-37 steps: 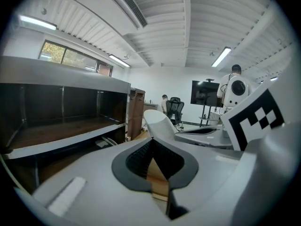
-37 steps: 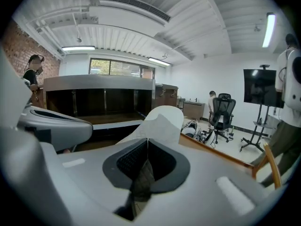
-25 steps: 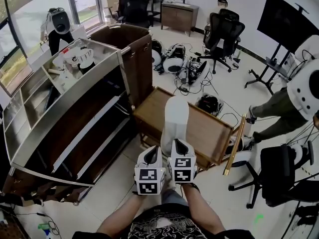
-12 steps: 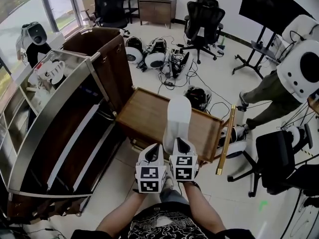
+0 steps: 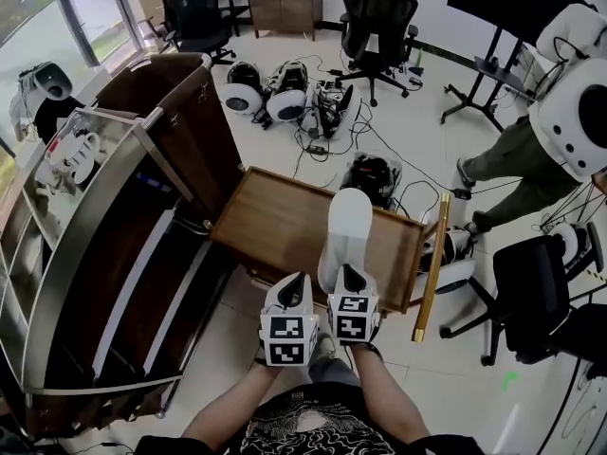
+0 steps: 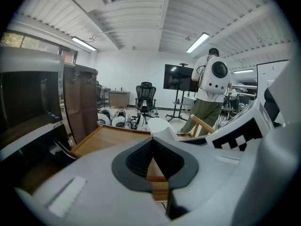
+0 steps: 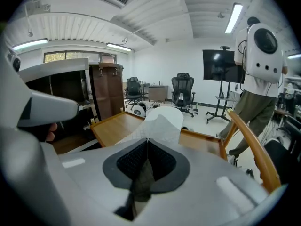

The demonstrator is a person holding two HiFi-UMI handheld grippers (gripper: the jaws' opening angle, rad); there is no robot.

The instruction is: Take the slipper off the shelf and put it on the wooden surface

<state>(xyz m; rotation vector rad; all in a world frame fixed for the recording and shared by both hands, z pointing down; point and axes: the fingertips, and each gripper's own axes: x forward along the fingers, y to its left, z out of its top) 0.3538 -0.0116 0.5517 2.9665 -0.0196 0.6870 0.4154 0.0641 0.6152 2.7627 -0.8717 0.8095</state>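
Observation:
A white slipper [image 5: 347, 230] is held out over the right half of the wooden surface [image 5: 270, 226], toe pointing away from me. My right gripper [image 5: 348, 276] is shut on its heel end. In the right gripper view the slipper [image 7: 162, 121] rises straight out of the closed jaws of the right gripper [image 7: 147, 140]. My left gripper [image 5: 296, 283] sits close beside it on the left, shut, with nothing between its pads. In the left gripper view the left gripper [image 6: 151, 141] points at the wooden surface [image 6: 110, 136], with the slipper [image 6: 162, 126] just to its right. The dark shelf unit [image 5: 114, 254] stands at the left.
A person in a white top [image 5: 569, 102] stands at the right beside a black chair [image 5: 541, 297]. A wooden rail [image 5: 430, 265] runs along the surface's right side. White devices and cables [image 5: 285, 102] lie on the floor beyond, with office chairs [image 5: 377, 17] farther back.
Both grippers have moved together with the slipper, away from the shelf and lower over the wooden surface. The grip on the slipper is the same.

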